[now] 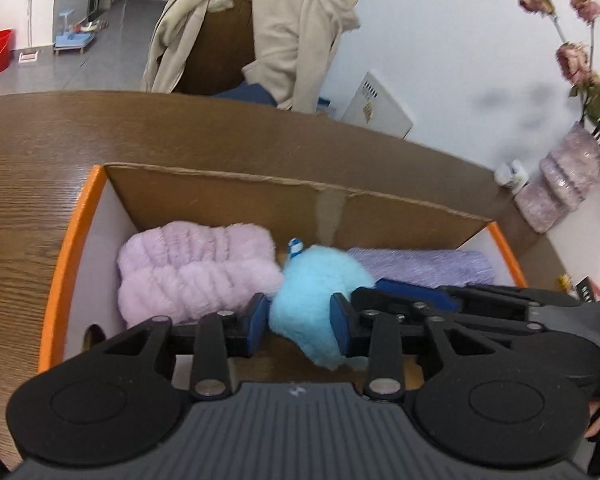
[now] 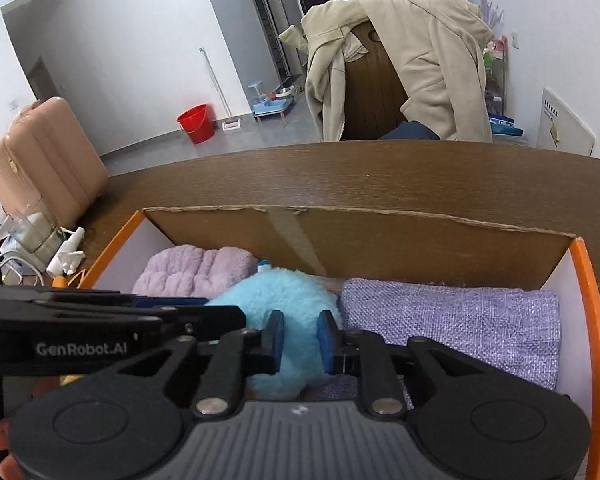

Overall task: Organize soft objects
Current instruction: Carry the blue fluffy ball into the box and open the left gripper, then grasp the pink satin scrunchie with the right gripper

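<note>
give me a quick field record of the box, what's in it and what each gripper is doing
container: cardboard box with orange rim, on wooden table
left of box: pink fluffy towel
middle: blue plush toy
right of box: purple folded cloth
left gripper: pads on both sides of blue plush toy, appears shut on it
right gripper: pads on both sides of the same toy, grip uncertain

Both fisheye views are evenly and fairly brightly lit by soft, diffuse indoor light with no hard glare, and shadow gathers only gently inside the orange-rimmed cardboard box (image 1: 80, 216) and under the black gripper bodies. Strong barrel distortion bows the edge of the dark brown wooden table (image 2: 420, 172) and blackens the frame corners. The dried pink roses in a ribbed pinkish vase (image 1: 560, 184) look smeared, perhaps by motion blur, beside a grey smudge on the white wall (image 1: 512, 104).
</note>
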`<state>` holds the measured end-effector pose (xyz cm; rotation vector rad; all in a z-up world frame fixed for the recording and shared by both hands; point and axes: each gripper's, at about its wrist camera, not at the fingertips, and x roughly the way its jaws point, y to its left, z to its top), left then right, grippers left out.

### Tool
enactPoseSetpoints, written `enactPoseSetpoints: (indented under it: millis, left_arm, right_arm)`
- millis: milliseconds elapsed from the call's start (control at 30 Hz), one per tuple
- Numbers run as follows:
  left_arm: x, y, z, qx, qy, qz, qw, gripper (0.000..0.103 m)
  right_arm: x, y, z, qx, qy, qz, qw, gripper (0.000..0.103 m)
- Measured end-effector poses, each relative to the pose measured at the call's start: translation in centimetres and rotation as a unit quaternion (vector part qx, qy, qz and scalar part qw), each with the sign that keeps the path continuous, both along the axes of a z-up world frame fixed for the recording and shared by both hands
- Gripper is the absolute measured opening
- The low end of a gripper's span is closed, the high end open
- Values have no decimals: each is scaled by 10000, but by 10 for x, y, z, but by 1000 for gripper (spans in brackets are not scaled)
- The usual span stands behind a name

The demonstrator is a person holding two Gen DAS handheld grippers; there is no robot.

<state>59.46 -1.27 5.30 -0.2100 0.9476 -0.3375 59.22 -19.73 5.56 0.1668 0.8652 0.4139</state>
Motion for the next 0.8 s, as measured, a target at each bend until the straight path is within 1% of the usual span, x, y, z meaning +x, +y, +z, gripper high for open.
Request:
enactPoseSetpoints:
  millis: [33,133,200,300,367,433,500,533,567,600,700,800]
  left_arm:
    - [-2,1,2,54,-22,36,10000,37]
    - [-19,5,19,200,-277,98,9994,43]
    - [-35,9,36,244,-479,85,9985,43]
    - [-66,18,67,308,-884,105,9956,43]
    - [-91,27,89,354,-1172,158,9924,46]
    - [-115,33,107,415,-1413,166,9890,49]
    - [-139,36,121,505,-1634,171,9851,52]
    - [-153,36,127,551,-1755,181,9828,55]
    - [-164,36,131,598,-1860,185,9806,58]
    - [-174,33,134,659,-1964,169,9782,59]
    - [-201,24,138,842,-2157,187,9726,59]
    - [-236,18,135,924,-2354,232,9672,64]
  right_arm:
    - [-2,0,1,-11,-25,19,10000,24]
    - [-15,-3,13,-140,-312,26,9994,25]
    - [-26,-12,28,-158,-516,-56,9985,25]
    - [-53,-29,64,-247,-923,-135,9953,25]
    - [-76,-40,88,-319,-1175,-172,9924,26]
    - [-101,-50,109,-383,-1367,-195,9897,29]
    - [-127,-60,126,-454,-1551,-209,9866,30]
    - [-138,-64,132,-454,-1602,-227,9858,32]
    - [-149,-69,137,-453,-1644,-249,9850,36]
    - [-158,-72,140,-454,-1675,-273,9844,38]
    - [-187,-81,144,-441,-1752,-325,9830,38]
    - [-222,-86,141,-391,-1876,-322,9809,42]
